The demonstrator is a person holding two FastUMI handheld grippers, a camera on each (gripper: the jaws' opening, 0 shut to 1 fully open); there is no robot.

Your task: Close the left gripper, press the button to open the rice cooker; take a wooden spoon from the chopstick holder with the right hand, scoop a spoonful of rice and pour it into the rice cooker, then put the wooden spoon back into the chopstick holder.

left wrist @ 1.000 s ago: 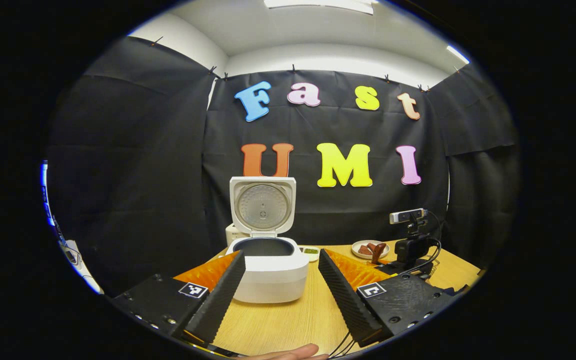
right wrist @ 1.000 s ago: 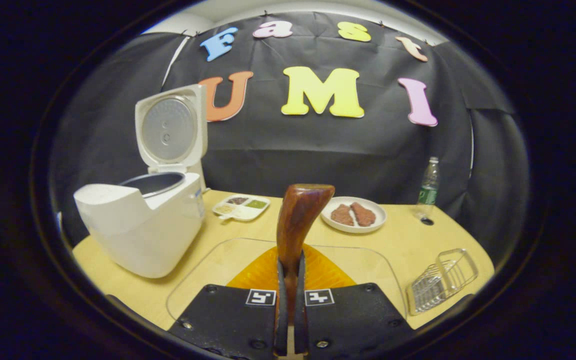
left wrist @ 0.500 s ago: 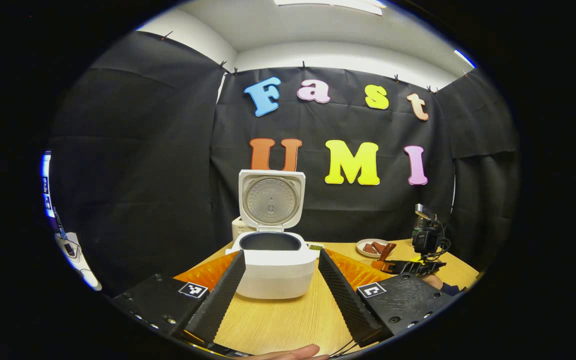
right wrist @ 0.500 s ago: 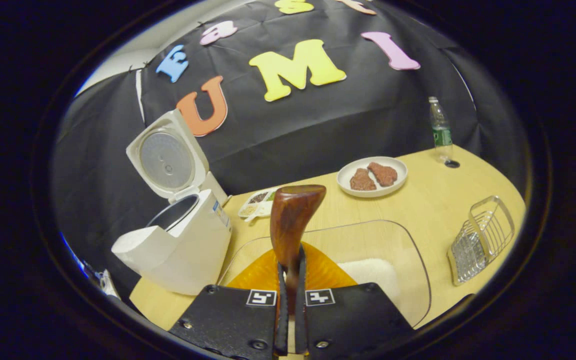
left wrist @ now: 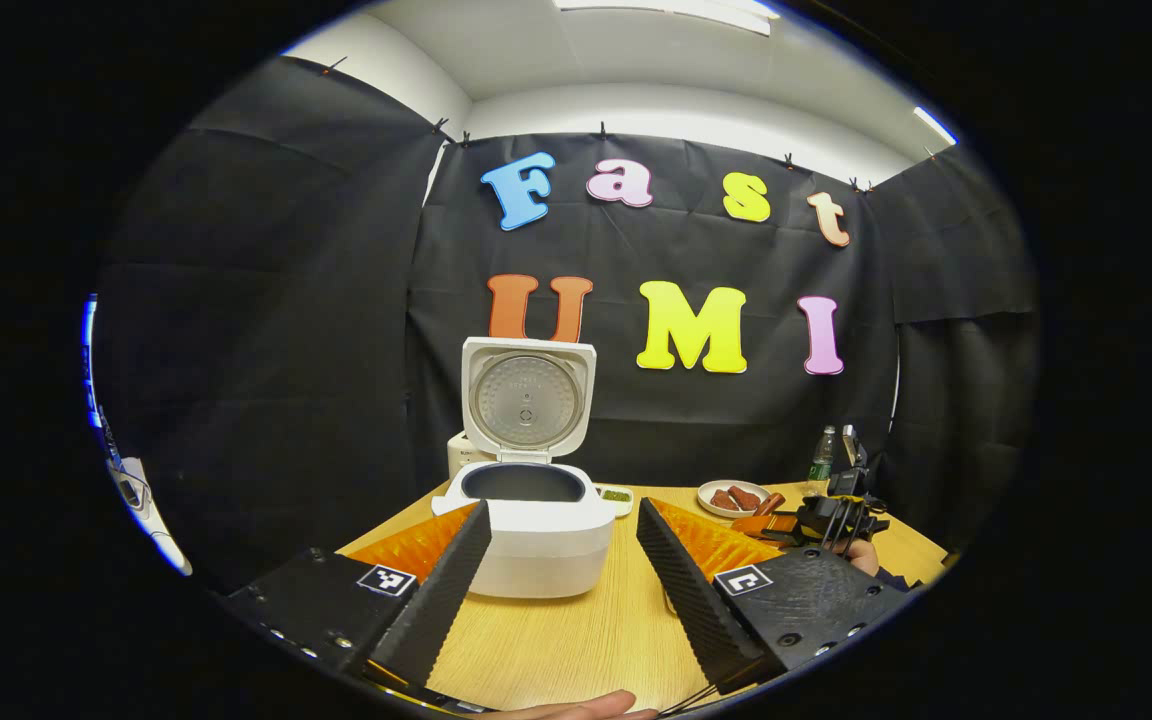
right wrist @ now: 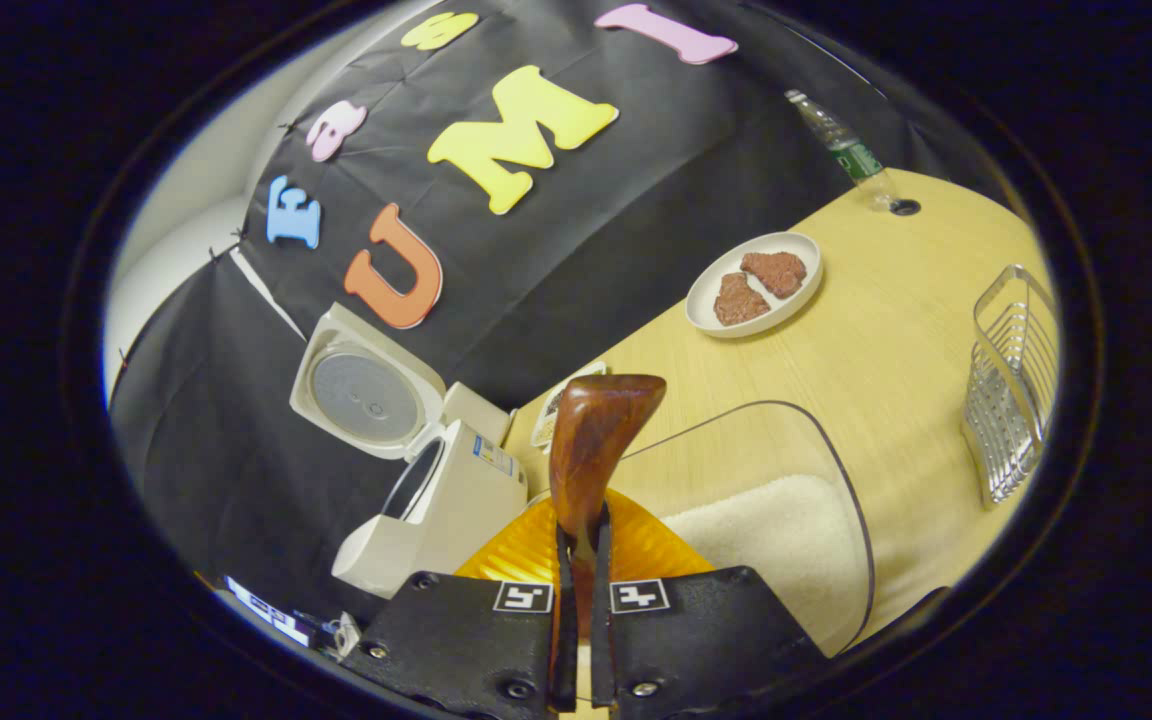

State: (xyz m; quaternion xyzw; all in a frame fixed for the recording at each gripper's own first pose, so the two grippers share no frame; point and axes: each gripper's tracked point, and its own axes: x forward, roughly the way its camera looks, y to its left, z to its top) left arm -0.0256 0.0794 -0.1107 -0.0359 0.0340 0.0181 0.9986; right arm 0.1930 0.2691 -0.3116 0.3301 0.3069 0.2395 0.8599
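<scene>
The white rice cooker [left wrist: 534,540] stands open on the wooden table, its lid [left wrist: 526,400] upright. My left gripper [left wrist: 563,510] is open in front of it, apart from it, with nothing between its fingers. In the right gripper view, my right gripper [right wrist: 581,535] is shut on the handle of the brown wooden spoon [right wrist: 598,430], whose bowl points forward. Just beyond the spoon is a clear container [right wrist: 841,470] with white rice [right wrist: 771,530] in it. The rice cooker [right wrist: 441,500] lies to the left of it, tilted in this view. The left gripper view also shows the right gripper [left wrist: 816,520] far right.
A white plate with brown meat pieces [right wrist: 751,285], a small sauce dish [right wrist: 551,410] and a plastic bottle [right wrist: 841,145] stand at the back of the table. A wire metal holder [right wrist: 1011,400] lies at the right. A fingertip [left wrist: 576,708] shows below my left gripper.
My right gripper has rolled and tipped down over the clear container with the spoon held; the rice has come into view. The left gripper has hardly moved and stays open.
</scene>
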